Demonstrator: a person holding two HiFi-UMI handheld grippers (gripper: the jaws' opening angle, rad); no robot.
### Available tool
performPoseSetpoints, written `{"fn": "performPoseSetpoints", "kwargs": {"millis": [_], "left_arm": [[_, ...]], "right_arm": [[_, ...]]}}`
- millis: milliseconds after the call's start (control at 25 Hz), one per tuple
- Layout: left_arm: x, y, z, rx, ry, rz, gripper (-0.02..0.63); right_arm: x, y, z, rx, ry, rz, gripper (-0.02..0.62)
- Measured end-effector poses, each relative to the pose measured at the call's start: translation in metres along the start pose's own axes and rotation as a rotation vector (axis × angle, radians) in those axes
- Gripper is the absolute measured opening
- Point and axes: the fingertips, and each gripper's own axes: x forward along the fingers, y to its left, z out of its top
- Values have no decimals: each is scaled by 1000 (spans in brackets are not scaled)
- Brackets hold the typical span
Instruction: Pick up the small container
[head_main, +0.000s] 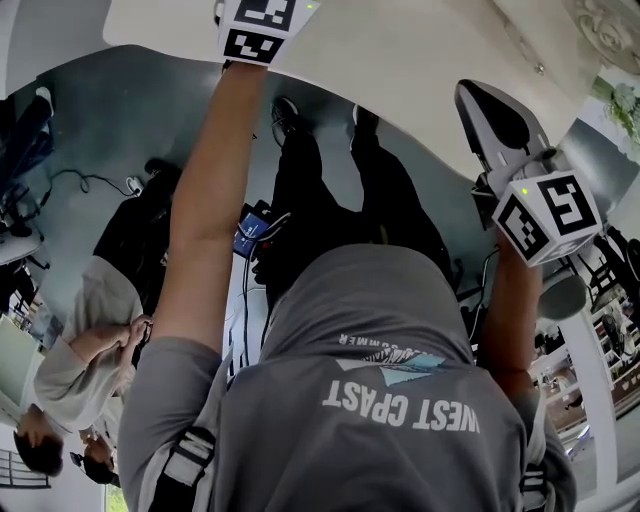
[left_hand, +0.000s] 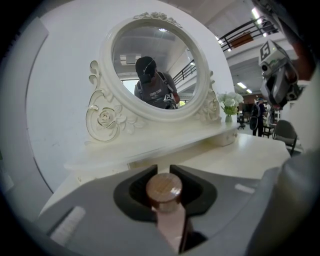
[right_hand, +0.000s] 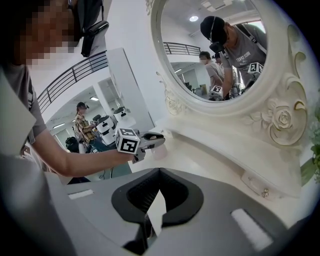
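The small container has a round brown wooden lid and a pale pink body. In the left gripper view it sits upright between the dark pads, and my left gripper is shut on it just above the white dressing table. The right gripper view shows that same left gripper out over the tabletop with the pinkish container under its jaws. My right gripper is shut with nothing in it, held back from the table. In the head view only the left gripper's marker cube shows; the right gripper hangs at the table's edge.
An ornate white oval mirror stands on a raised shelf at the back of the table. A small vase of white flowers sits at the shelf's right end. People and equipment stand on the floor beyond the table.
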Motion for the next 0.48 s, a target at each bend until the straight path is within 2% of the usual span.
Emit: {"fn": "performPoseSetpoints", "kwargs": {"millis": [160, 480], "left_arm": [[-15, -4, 1, 2, 5, -26, 77], [-53, -16, 32, 26, 8, -51, 77]], "right_arm": [[5, 6, 0, -7, -19, 10, 2], [-8, 9, 22, -31, -87, 23, 2]]}}
